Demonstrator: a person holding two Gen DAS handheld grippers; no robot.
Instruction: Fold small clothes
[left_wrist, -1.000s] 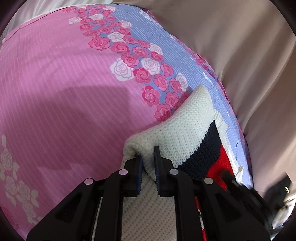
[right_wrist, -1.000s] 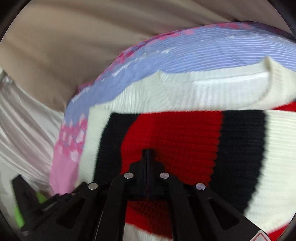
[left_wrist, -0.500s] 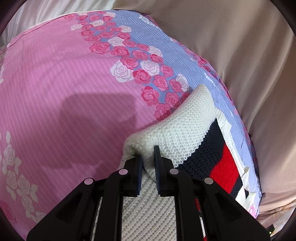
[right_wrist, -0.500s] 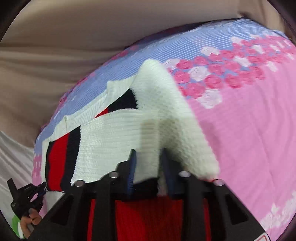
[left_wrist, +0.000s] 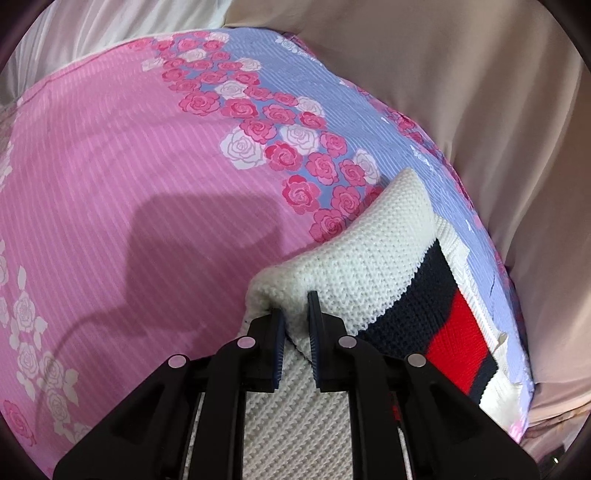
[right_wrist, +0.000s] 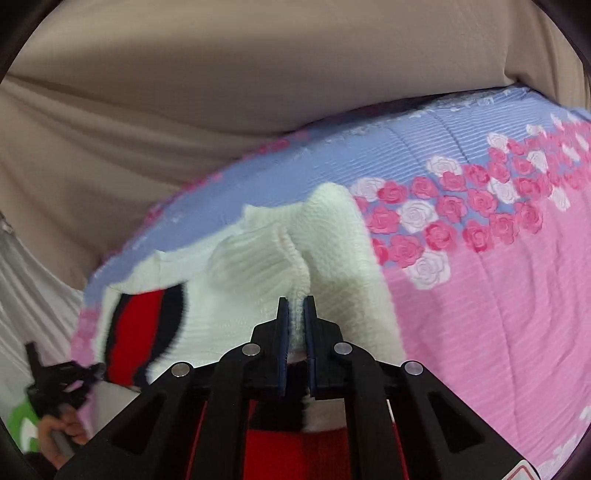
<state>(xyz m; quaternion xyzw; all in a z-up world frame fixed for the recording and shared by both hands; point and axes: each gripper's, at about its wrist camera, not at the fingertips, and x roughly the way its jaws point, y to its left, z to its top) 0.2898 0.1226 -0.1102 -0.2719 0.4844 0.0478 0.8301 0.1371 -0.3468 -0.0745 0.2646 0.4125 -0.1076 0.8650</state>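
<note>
A small knitted sweater (left_wrist: 388, 258), cream with navy and red stripes, lies on a pink and blue rose-print bedspread (left_wrist: 129, 177). My left gripper (left_wrist: 295, 314) is shut on a cream fold of the sweater and holds it up off the bed. My right gripper (right_wrist: 295, 314) is shut on a cream ribbed edge of the same sweater (right_wrist: 258, 254), lifted above the rest of it. The striped part (right_wrist: 144, 325) shows at lower left in the right wrist view. The left gripper (right_wrist: 66, 373) also shows there, small, at the far left edge.
The bedspread (right_wrist: 498, 295) spreads wide to one side of the sweater. Beige fabric (left_wrist: 461, 92) rises behind the bed edge and also fills the top of the right wrist view (right_wrist: 221, 92). White cloth (right_wrist: 33, 280) hangs at the left.
My right gripper has shut on the sweater's cream edge and swung with it toward the rose-print side. My left gripper keeps its hold and has barely moved.
</note>
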